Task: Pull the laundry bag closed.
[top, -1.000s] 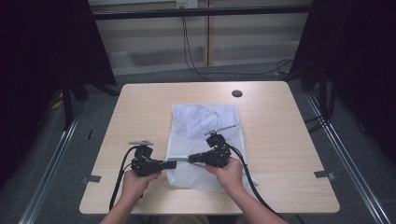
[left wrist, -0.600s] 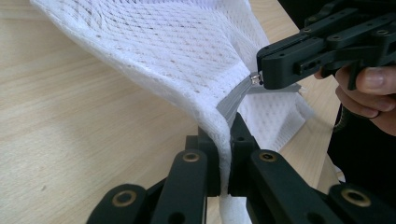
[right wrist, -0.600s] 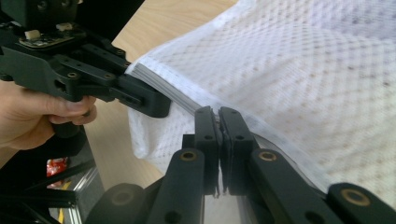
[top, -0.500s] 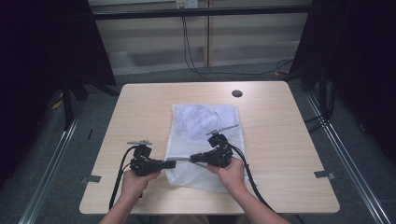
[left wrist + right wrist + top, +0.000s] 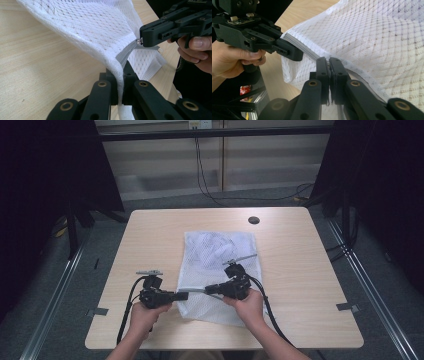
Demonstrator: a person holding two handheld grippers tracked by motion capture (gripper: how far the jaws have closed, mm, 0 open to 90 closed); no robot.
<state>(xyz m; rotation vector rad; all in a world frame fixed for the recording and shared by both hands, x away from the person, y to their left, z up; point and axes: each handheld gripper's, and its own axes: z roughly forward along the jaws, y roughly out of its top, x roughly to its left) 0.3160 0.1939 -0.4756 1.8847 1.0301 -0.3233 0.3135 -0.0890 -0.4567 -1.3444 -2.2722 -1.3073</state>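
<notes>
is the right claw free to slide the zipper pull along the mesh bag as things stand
Probably yes. The right claw is shut on the zipper pull, the left claw pins the mesh bag beside the grey zipper, and nothing blocks the track.

A lab: bare table (image 5: pixel 150 240) ringed by black curtains (image 5: pixel 45 195).

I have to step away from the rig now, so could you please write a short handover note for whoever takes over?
Left gripper: shut on the edge of the white mesh bag, beside its grey zipper.
Right gripper: shut at the zipper line; the metal slider sits at its tip.
Bag: flat on the table, near corner lifted between the grippers.
Done: both ends gripped, zipper pulled taut.
Left: probably run the slider along; how far it has gone is unclear.
</notes>
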